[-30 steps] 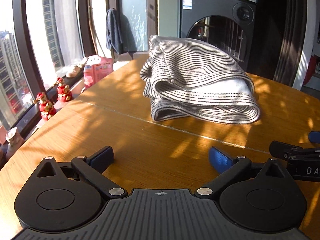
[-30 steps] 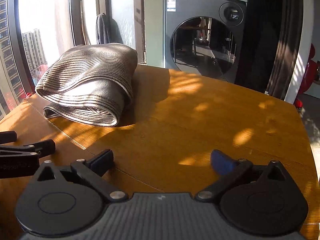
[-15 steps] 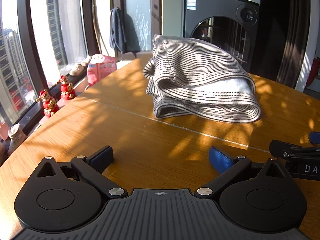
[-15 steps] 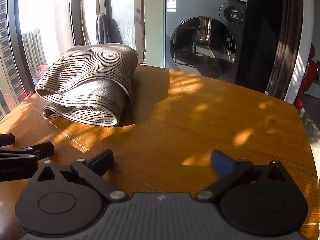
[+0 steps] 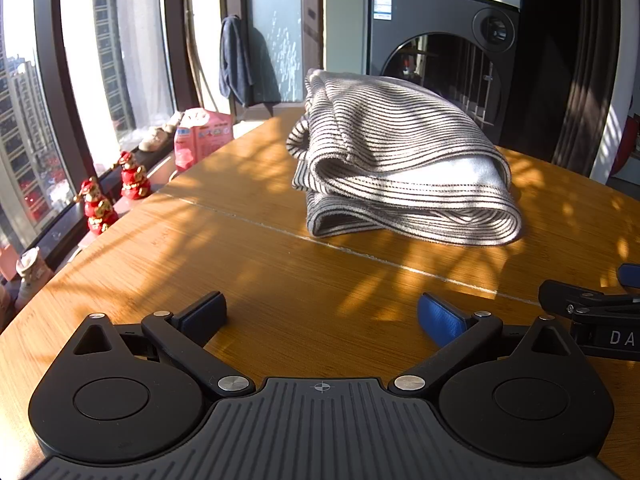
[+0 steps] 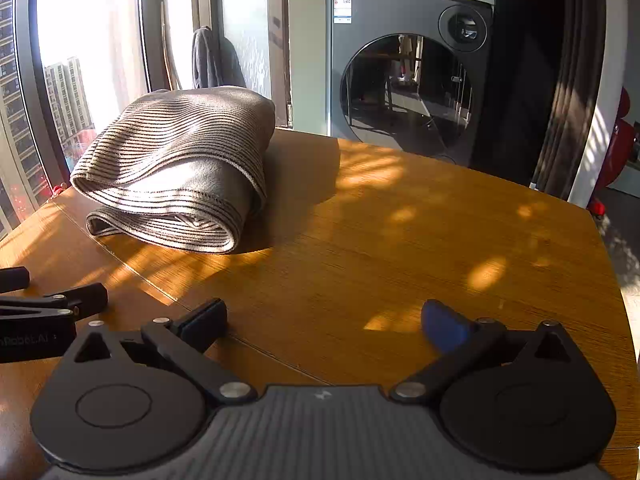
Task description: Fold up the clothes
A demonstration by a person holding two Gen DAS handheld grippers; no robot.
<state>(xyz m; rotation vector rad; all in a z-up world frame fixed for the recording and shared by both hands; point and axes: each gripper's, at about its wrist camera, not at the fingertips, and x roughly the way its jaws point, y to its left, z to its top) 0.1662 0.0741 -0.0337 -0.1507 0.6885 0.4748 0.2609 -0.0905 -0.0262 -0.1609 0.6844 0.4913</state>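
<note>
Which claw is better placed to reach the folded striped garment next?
Left, probably. The garment lies nearly straight ahead of the open left claw; from the open right claw it sits off to the left.

You are looking across a wooden table (image 5: 248, 264) with a seam across its top, dappled with warm sunlight and shadow. Beyond its far edge stands a grey washing machine (image 6: 408, 80) with a round glass door. Tall dark-framed windows (image 5: 100, 60) on your left show high-rise buildings. Red figurines (image 5: 96, 208) and a pink bag (image 5: 204, 136) sit along the sill; a dark cloth (image 5: 236, 64) hangs there.
</note>
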